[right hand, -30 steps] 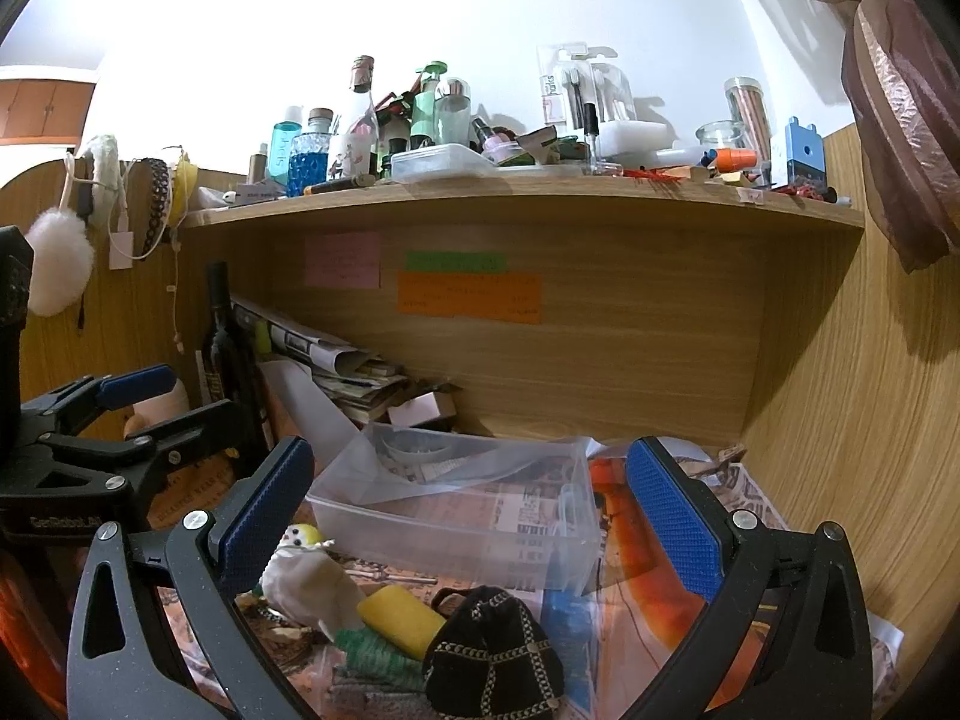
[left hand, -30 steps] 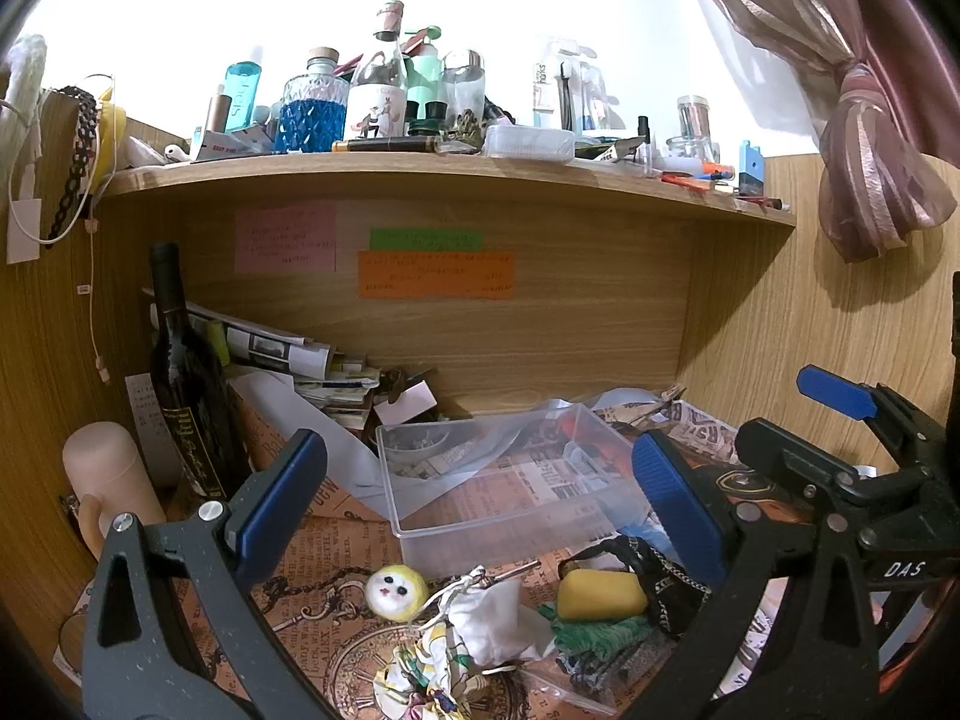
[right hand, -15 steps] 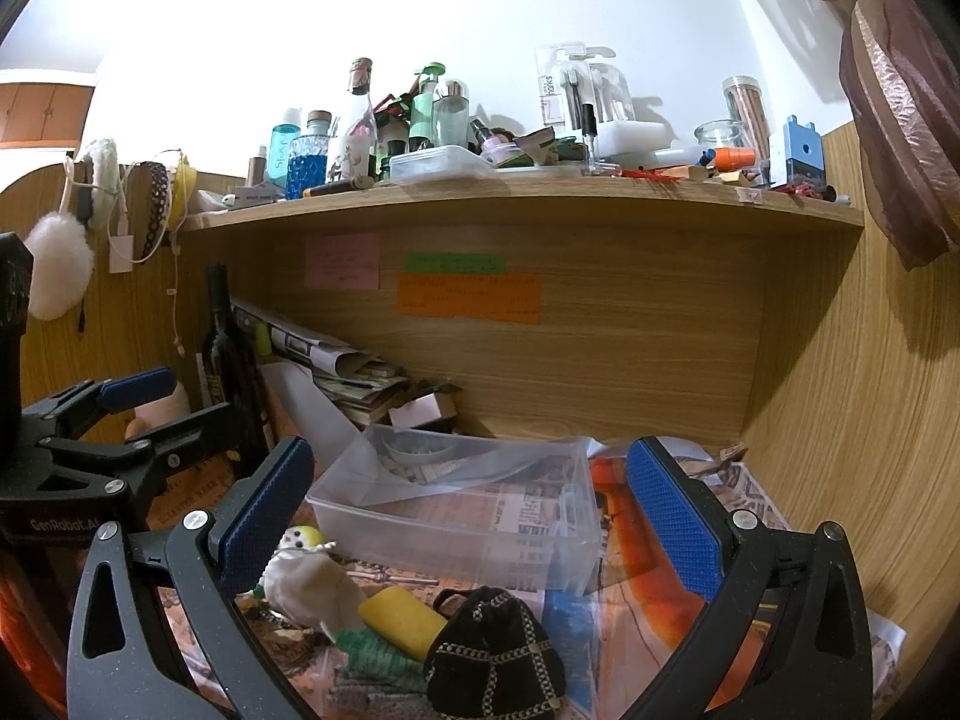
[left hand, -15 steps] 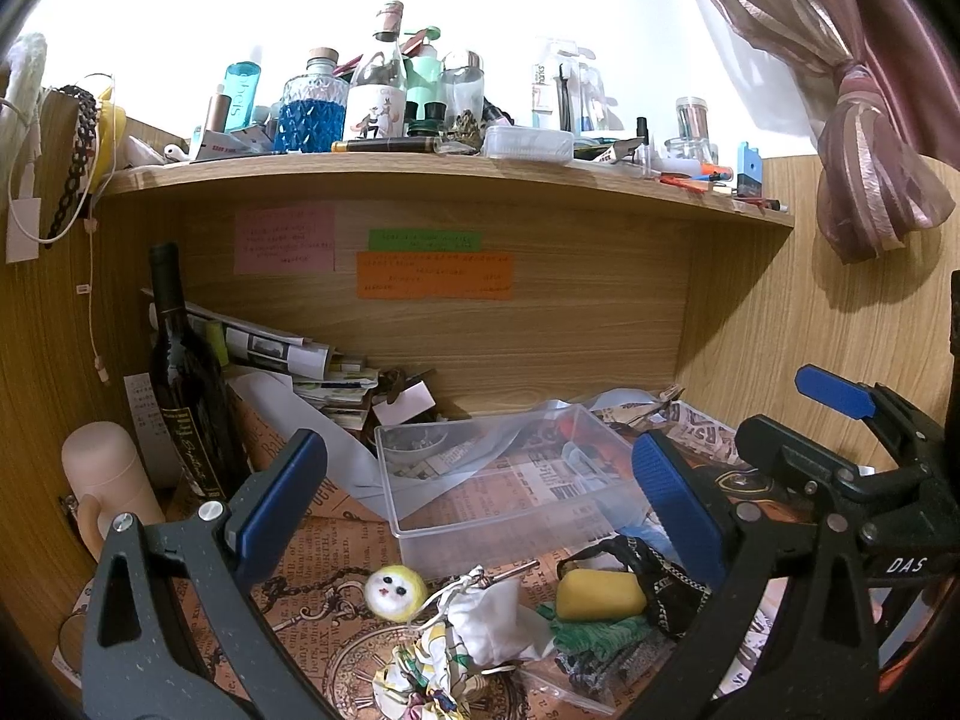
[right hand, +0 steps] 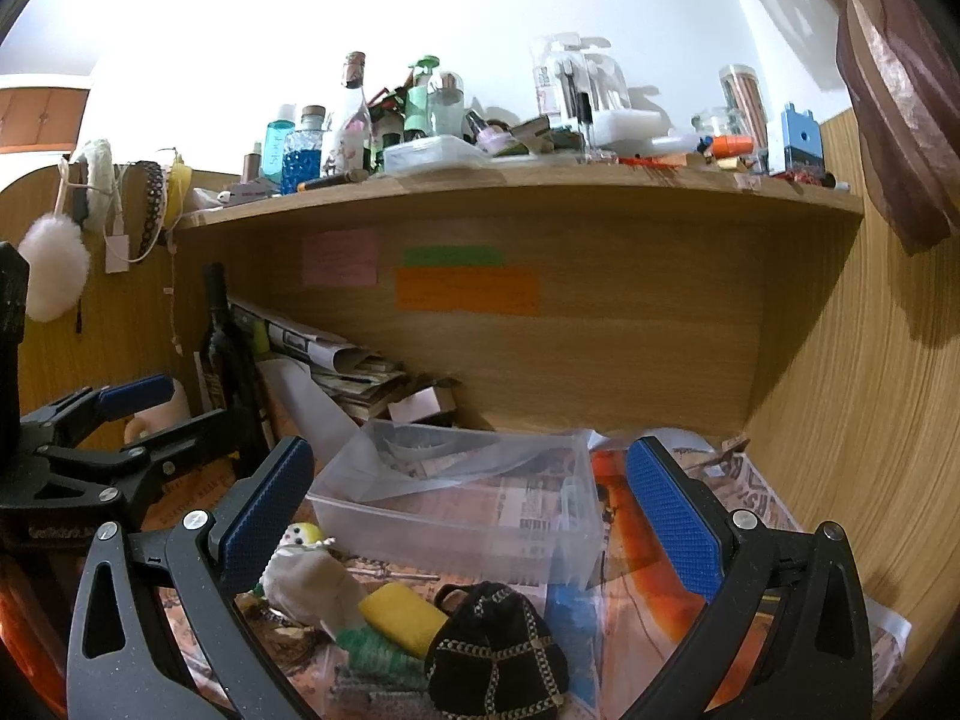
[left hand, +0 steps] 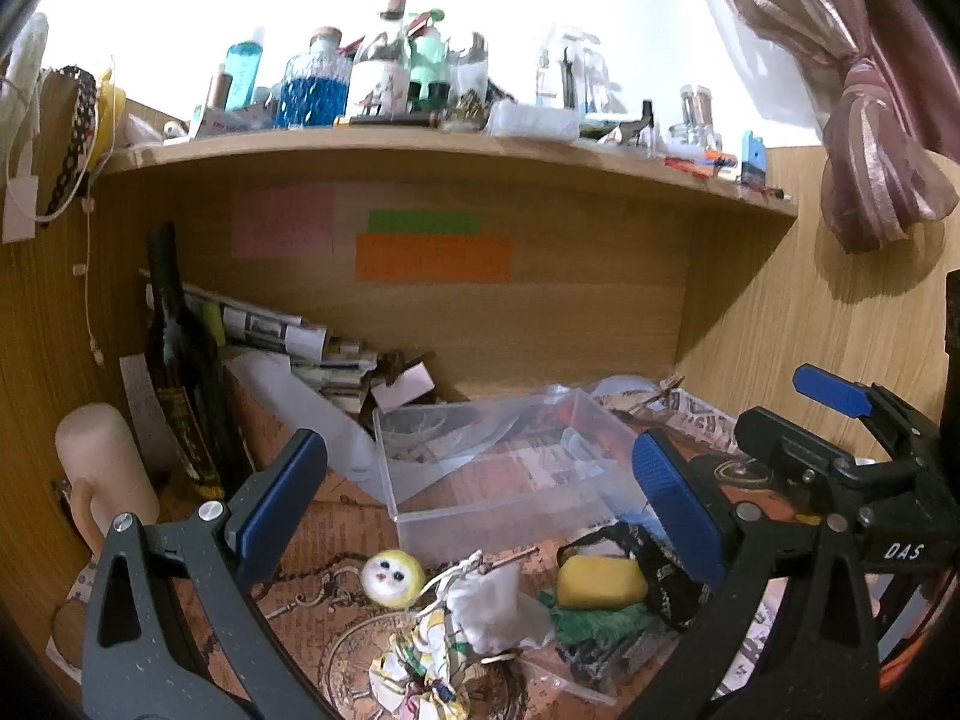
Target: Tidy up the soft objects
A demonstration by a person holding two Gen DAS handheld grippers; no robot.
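A clear plastic bin [left hand: 420,516] [right hand: 456,534] sits on the paper-covered desk. In front of it lies a pile of soft things: a yellow sponge [left hand: 600,583] [right hand: 401,611], a white cloth pouch [left hand: 489,603] [right hand: 306,579], a small yellow-haired doll head [left hand: 393,576] [right hand: 302,535], green yarn [left hand: 600,624] [right hand: 375,657], a black pouch with gold chain [right hand: 495,651] [left hand: 654,567] and a floral cloth [left hand: 420,666]. My left gripper [left hand: 480,498] is open and empty above the pile. My right gripper [right hand: 468,510] is open and empty, to the right of the left one.
A dark wine bottle [left hand: 180,360] [right hand: 225,360], rolled newspapers [left hand: 264,324] and a beige cylinder [left hand: 102,468] stand at the back left. A wooden shelf [left hand: 420,150] crowded with bottles hangs overhead. Wooden walls close both sides. A curtain [left hand: 870,138] hangs at the upper right.
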